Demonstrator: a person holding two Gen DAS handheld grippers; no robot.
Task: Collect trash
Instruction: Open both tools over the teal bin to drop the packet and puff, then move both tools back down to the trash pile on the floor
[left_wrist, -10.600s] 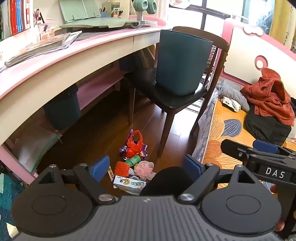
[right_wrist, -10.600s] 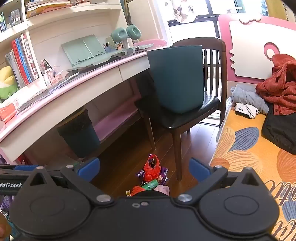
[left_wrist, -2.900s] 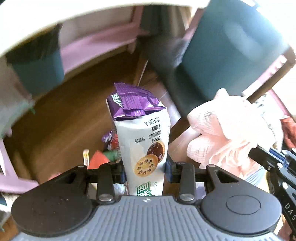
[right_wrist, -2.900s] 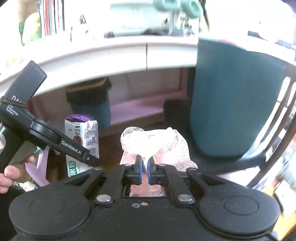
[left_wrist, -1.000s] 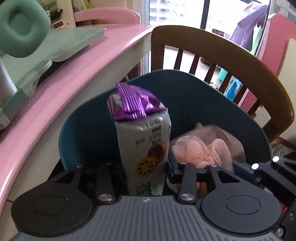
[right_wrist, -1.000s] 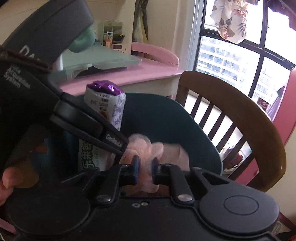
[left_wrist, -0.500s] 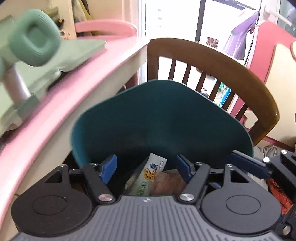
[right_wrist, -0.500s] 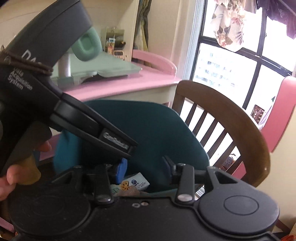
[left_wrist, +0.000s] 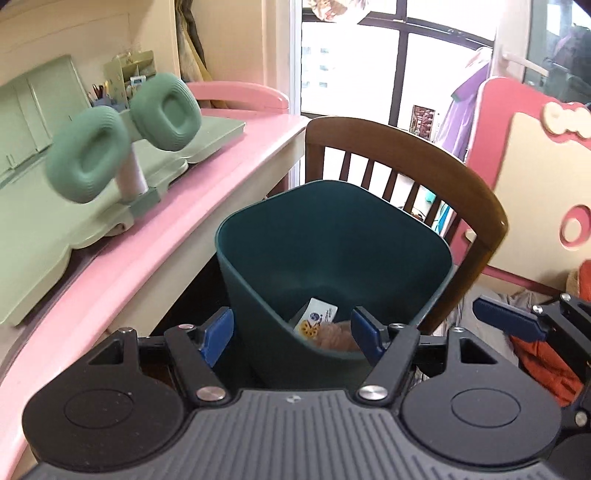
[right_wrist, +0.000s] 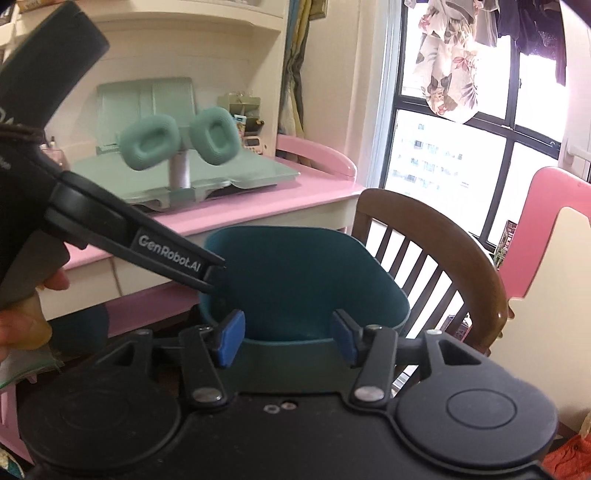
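A dark teal bin (left_wrist: 332, 236) stands on a wooden chair (left_wrist: 443, 173) beside the pink desk. Inside it lie a white snack packet (left_wrist: 316, 319) and a pink mesh puff (left_wrist: 334, 336). My left gripper (left_wrist: 291, 338) is open and empty, just above the bin's near rim. My right gripper (right_wrist: 286, 341) is open and empty, also at the near rim of the bin (right_wrist: 306, 273). One blue finger of the right gripper (left_wrist: 506, 319) shows at the right of the left wrist view. The left gripper's body (right_wrist: 122, 236) crosses the right wrist view.
The pink desk (left_wrist: 177, 236) runs along the left with a green stand and two green ear-shaped pads (left_wrist: 125, 140) on it. A window is behind the chair. A pink and cream headboard (left_wrist: 535, 192) and orange clothing (left_wrist: 546, 365) are at the right.
Both grippers held trash a second ago, the left the snack packet, the right the pink puff. Both opened and the items dropped into the bin. Both grippers have since pulled back and up.
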